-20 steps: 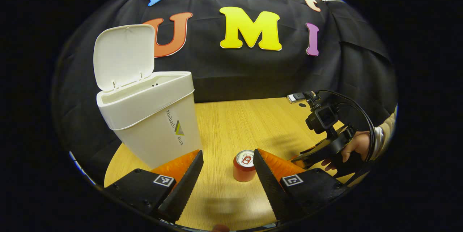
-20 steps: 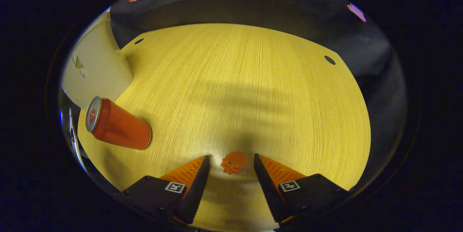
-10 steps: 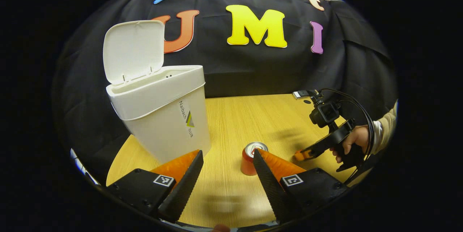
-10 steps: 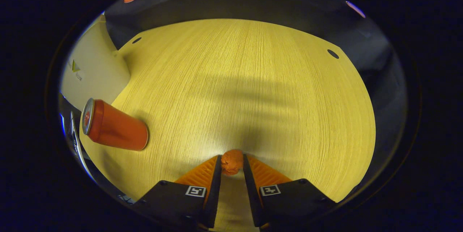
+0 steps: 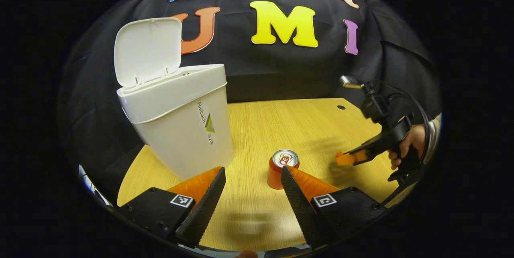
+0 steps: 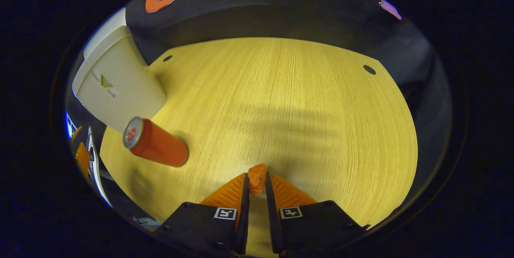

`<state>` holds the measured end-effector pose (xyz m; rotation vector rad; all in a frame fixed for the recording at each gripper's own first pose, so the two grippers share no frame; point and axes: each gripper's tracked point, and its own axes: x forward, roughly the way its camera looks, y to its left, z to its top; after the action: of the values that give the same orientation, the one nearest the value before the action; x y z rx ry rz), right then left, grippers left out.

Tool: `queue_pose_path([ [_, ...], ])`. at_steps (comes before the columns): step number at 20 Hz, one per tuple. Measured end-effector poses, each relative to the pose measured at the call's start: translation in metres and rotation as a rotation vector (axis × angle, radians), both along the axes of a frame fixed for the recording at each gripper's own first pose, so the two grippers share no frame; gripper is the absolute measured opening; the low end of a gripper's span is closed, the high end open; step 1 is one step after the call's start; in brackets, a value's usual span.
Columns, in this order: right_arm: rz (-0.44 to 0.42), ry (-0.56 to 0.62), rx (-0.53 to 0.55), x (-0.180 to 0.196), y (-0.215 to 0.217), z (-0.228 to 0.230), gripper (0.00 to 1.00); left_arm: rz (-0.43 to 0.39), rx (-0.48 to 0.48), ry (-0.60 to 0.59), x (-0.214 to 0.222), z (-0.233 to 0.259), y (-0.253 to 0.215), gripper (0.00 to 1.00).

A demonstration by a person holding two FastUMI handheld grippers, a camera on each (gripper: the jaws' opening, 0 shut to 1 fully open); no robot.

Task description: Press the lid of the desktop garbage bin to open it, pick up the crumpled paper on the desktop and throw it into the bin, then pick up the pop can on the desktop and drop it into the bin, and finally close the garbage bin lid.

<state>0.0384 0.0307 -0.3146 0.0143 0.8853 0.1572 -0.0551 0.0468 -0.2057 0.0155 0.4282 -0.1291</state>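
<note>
**A:** Paper [image 6: 257,177] first: where is it, and have you got it?

**B:** It's the crumpled wad pinched at the very tips of my right gripper [image 6: 257,182]. My jaws there are nearly closed, both fingers pressing the wad from either side, and it pokes out past the tips toward 12 o'clock. In the left gripper view that gripper hangs clear above the table [image 5: 257,137] at about 3 o'clock, a hand [image 5: 407,145] around its grip.

**A:** And the bin?

**B:** From my right gripper the bin [image 6: 116,89] sits at roughly 10 o'clock, well apart. Its lid [image 5: 146,51] stands up and open, so the mouth is free. I judge the carry has to swing that way and rise above the rim before I let go.

**A:** Anything in the path?

**B:** The can [image 6: 154,147]. It stands upright on the table at about 9 o'clock from my right jaws, between them and the bin, near the bin's foot. Going high should clear it.

**A:** Your other gripper?

**B:** My left gripper [image 5: 252,187] is spread wide and holds nothing. The can is just ahead, close to its right finger, so I judge the left is the nearer 1 for the can.
</note>
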Motion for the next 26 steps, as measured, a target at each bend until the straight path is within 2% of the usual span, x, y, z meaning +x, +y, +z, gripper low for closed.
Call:
queue_pose_path([
  [2,-0.005,-0.039,0.04,-0.002,-0.001,0.029,0.22,-0.017,-0.018,0.007,0.001,-0.003,-0.006,0.92],
  [6,-0.01,-0.116,0.069,-0.007,-0.003,0.08,0.24,-0.031,-0.004,0.014,0.006,-0.007,-0.01,0.93],
  [11,0.043,-0.244,0.106,-0.002,0.024,0.159,0.24,-0.039,-0.007,0.029,0.01,-0.013,-0.012,0.93],
  [19,0.225,-0.436,0.223,0.015,0.123,0.284,0.24,-0.024,-0.009,0.045,0.011,-0.021,0.004,0.93],
  [22,0.301,-0.471,0.251,0.021,0.169,0.309,0.24,-0.035,-0.018,0.052,0.009,-0.024,0.007,0.93],
  [26,0.411,-0.479,0.266,0.03,0.237,0.319,0.24,-0.048,-0.027,0.045,0.007,-0.025,0.011,0.93],
])
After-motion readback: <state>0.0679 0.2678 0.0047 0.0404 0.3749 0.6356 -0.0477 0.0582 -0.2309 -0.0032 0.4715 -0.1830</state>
